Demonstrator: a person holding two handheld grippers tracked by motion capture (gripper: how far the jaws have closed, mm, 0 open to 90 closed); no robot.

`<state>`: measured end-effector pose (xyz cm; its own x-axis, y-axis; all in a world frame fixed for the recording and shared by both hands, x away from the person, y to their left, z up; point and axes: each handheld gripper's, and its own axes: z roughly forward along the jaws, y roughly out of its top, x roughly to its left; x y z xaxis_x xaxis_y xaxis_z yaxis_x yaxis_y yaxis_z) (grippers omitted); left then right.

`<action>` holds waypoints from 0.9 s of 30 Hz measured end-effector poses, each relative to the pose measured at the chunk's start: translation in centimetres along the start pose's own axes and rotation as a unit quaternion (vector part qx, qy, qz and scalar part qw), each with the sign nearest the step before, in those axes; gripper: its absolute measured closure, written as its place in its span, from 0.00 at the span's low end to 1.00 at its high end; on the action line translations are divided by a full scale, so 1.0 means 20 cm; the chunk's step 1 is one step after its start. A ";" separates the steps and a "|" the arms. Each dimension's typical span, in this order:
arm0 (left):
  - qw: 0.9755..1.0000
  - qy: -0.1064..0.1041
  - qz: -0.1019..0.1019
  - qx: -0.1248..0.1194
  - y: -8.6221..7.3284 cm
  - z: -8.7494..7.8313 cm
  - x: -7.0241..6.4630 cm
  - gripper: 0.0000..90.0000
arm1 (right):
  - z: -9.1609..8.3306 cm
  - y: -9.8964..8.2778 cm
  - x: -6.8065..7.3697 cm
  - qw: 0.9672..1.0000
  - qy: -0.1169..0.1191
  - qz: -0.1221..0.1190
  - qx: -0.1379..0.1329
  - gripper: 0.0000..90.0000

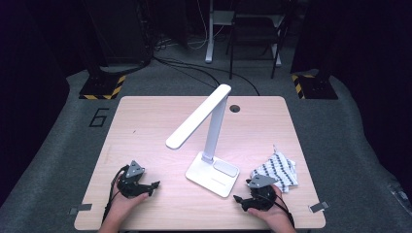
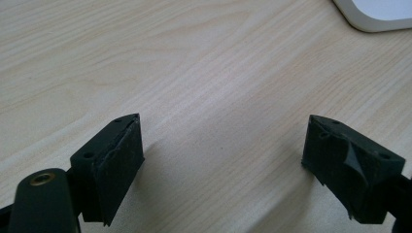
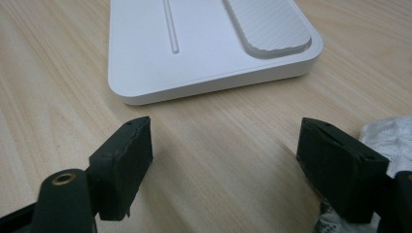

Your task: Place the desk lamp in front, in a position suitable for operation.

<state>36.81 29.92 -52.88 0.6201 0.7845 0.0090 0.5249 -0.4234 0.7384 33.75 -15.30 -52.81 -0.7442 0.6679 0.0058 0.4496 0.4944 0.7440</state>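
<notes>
My left gripper (image 1: 154, 184) rests jaws spread over bare tabletop (image 1: 145, 126). My right gripper (image 1: 238, 199) is spread too, nothing between, pointing at the desk lamp's (image 1: 212, 141) white base, its right jaw seemingly touching the patterned cloth (image 1: 276, 171) just right.

High view overlooks table (image 1: 145, 121); gripper views sit low, close; all share lamp base (image 3: 204, 48).

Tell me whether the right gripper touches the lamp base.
Apart. The right gripper view shows bare wood between the right gripper and the lamp base.
</notes>
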 end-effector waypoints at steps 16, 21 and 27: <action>1.000 0.010 -0.009 -0.006 0.00 0.00 -0.01 0.18 | -0.01 -0.01 0.00 1.000 -0.007 0.002 -0.005 0.27; 1.000 0.001 -0.006 0.010 0.03 -0.01 -0.02 0.29 | -0.03 -0.01 0.02 1.000 -0.005 -0.016 -0.003 0.34; 1.000 -0.013 -0.004 0.002 0.04 -0.02 -0.04 0.32 | -0.04 0.01 0.03 1.000 0.000 -0.001 -0.023 0.36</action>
<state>36.45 29.16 -52.01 0.6309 0.7758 -0.0137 0.5323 -0.4199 0.7351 33.02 -15.35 -52.14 -0.7453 0.6667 0.0043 0.4250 0.4701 0.7735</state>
